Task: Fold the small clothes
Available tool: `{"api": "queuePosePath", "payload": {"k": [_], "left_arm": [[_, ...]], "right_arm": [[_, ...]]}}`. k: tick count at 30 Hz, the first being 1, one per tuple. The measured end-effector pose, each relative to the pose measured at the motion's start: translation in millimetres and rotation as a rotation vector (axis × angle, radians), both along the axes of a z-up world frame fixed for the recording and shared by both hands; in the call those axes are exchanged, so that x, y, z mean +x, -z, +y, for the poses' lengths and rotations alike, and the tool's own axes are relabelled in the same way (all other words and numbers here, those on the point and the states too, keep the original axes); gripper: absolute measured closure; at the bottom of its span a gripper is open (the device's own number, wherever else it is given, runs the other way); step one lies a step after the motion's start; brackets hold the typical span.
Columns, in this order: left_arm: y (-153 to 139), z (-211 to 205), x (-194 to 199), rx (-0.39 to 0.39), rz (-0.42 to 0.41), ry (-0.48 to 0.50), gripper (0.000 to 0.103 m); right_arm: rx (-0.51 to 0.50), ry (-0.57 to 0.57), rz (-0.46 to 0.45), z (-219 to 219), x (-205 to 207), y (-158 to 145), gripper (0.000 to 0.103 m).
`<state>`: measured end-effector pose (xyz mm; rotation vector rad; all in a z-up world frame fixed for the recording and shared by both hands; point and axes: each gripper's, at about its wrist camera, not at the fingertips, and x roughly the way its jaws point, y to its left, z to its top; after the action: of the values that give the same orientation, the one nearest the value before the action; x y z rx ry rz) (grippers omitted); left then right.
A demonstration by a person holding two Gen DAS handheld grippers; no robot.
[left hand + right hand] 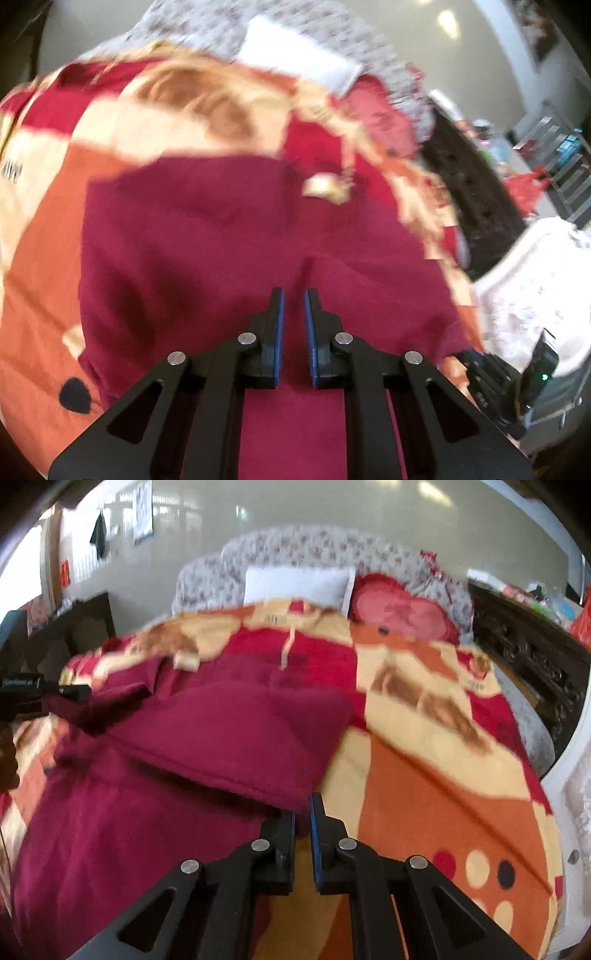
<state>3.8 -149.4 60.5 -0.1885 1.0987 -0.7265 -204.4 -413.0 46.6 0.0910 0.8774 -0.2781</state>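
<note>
Lying on the bed [443,760], the maroon garment [229,734] is partly folded. Right gripper [303,812] pinches its corner; left gripper [293,306] hovers narrowly open, empty. Risk: thin hold slipping, fold collapsing.

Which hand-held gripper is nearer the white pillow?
Can't tell. Left hand-held gripper is over the maroon garment; right at its corner. Pillow lies far beyond both.

maroon garment [229,734]: soft matt cloth | blanket [424,775] beneath garment: fuzzy printed fleece | gripper fingers [275,332]: matt black plastic, shiny metal pins
</note>
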Motion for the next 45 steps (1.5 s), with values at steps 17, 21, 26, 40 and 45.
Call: {"api": "queuePosePath", "payload": {"k": [17,21,26,40,45], "left_arm": [[-4.4,34.0,-41.2,0.072,-0.08,0.037,0.067],[-6.9,51.2,-49.9,0.101,-0.111,0.037,0.067],[-14.5,90.0,-43.5,0.088,-0.119,-0.028,0.064],[-12.4,88.7,-33.1,-0.009,-0.078,-0.021,0.047],[-14.3,92.3,-28.7,-0.067,-0.066,-0.01,0.041]], "right_arm": [[0.371,-0.276,-0.078,61.9,31.7,-15.9,0.075],[0.527,-0.268,0.046,79.7,84.4,22.4,0.07],[0.701,-0.313,-0.037,99.5,120.1,8.6,0.07],[0.918,-0.254,-0.161,106.8,154.3,-7.3,0.055],[0.855,-0.272,-0.154,105.9,143.9,-19.3,0.055]]}}
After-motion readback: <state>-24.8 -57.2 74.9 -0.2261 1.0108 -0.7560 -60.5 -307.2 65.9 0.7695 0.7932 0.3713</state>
